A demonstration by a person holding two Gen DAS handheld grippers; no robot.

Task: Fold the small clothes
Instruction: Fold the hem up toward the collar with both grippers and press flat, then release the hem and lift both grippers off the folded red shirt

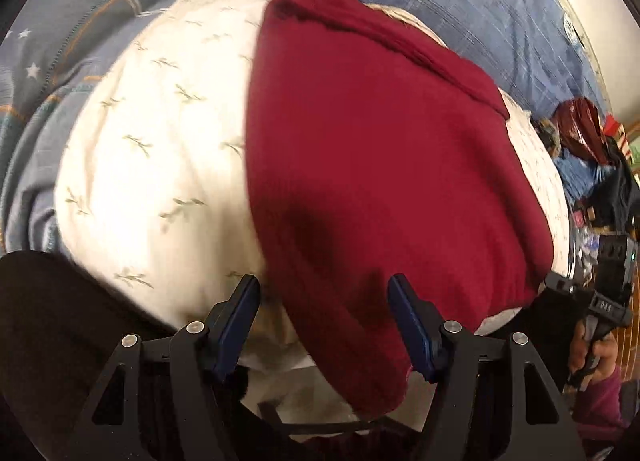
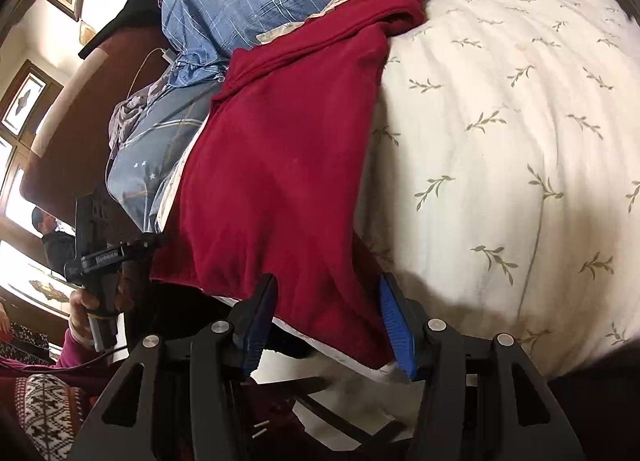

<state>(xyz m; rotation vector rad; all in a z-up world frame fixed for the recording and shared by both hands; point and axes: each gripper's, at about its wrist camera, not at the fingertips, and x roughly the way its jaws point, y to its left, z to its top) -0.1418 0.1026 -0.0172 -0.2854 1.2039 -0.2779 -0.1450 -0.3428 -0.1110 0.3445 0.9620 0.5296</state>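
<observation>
Red garment (image 1: 384, 181) spread flat on cream leaf-print pillow (image 1: 160, 149), hem at 6 o'clock lying between the parted, non-pressing jaws of both left gripper (image 1: 322, 321) and right gripper (image 2: 326, 319).

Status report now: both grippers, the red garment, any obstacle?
Left gripper open, over red garment hem. Right gripper open, straddling the near edge. Garment lies flat on white duvet. Nothing in the way.

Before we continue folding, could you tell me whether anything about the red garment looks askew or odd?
The red garment lies at a slant on the cream leaf-print cover, its near hem hanging over the edge and its far end bunched. Nothing looks damaged or spilled.
</observation>
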